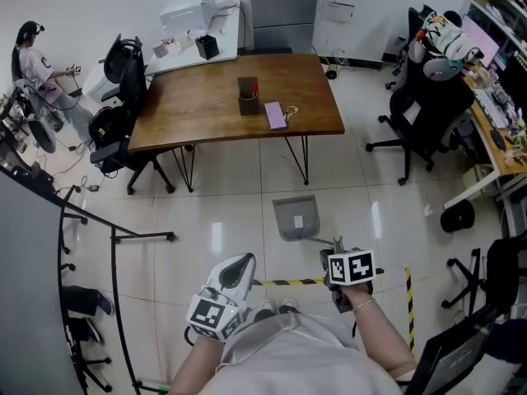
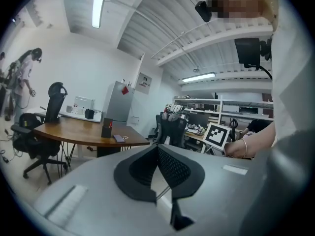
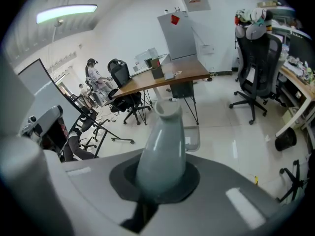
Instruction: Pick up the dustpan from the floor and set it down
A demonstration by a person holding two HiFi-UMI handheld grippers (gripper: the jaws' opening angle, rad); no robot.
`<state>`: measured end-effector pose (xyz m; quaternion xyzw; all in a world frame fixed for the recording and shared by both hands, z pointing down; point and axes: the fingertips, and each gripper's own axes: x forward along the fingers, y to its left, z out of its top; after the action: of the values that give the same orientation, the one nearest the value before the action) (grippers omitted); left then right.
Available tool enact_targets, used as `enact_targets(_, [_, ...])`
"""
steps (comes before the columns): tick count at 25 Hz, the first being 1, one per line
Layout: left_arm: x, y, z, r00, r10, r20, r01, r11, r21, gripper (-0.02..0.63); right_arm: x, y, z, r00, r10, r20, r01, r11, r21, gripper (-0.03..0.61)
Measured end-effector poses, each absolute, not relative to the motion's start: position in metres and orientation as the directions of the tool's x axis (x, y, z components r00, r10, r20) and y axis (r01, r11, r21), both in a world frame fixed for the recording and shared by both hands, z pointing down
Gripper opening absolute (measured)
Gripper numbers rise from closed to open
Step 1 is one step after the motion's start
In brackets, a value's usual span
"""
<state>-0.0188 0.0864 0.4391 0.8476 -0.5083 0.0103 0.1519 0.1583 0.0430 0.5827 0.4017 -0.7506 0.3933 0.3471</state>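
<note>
Glossy white tile floor (image 1: 222, 212), striped tape (image 1: 288, 283) across it. Wooden table (image 1: 206, 105) ahead, black chairs (image 1: 420, 113) on either side, cluttered desk (image 1: 494, 142) along the right wall. Right gripper (image 1: 336, 247) clamped on the dustpan (image 1: 296, 218) by its handle, pan end over the tiles between tape and table. Left gripper (image 1: 241, 263) closed on nothing, just beside the right.
</note>
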Motion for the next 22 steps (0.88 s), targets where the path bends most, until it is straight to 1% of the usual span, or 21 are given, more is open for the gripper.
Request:
enact_targets(5, [-0.030, 0.096, 0.428, 0.484, -0.862, 0.148, -0.865, -0.445, 0.232, 0.014, 0.159, 0.054, 0.585, -0.418, -0.327, 0.848, -0.887, 0.350, -0.302, 0.003])
enact_targets(9, [-0.036, 0.101, 0.422, 0.490, -0.864, 0.117, -0.858, -0.454, 0.238, 0.014, 0.154, 0.063, 0.582, -0.433, -0.333, 0.838, -0.885, 0.334, -0.325, 0.003])
enact_targets(13, [-0.048, 0.099, 0.415, 0.459, -0.885, 0.082, -0.866, -0.424, 0.266, 0.014, 0.152, 0.066, 0.578, -0.445, -0.345, 0.827, -0.882, 0.328, -0.338, 0.003])
enact_targets(22, [-0.057, 0.090, 0.415, 0.421, -0.904, 0.071, -0.880, -0.388, 0.273, 0.014, 0.146, 0.066, 0.587, -0.471, -0.315, 0.824, -0.866, 0.343, -0.364, 0.003])
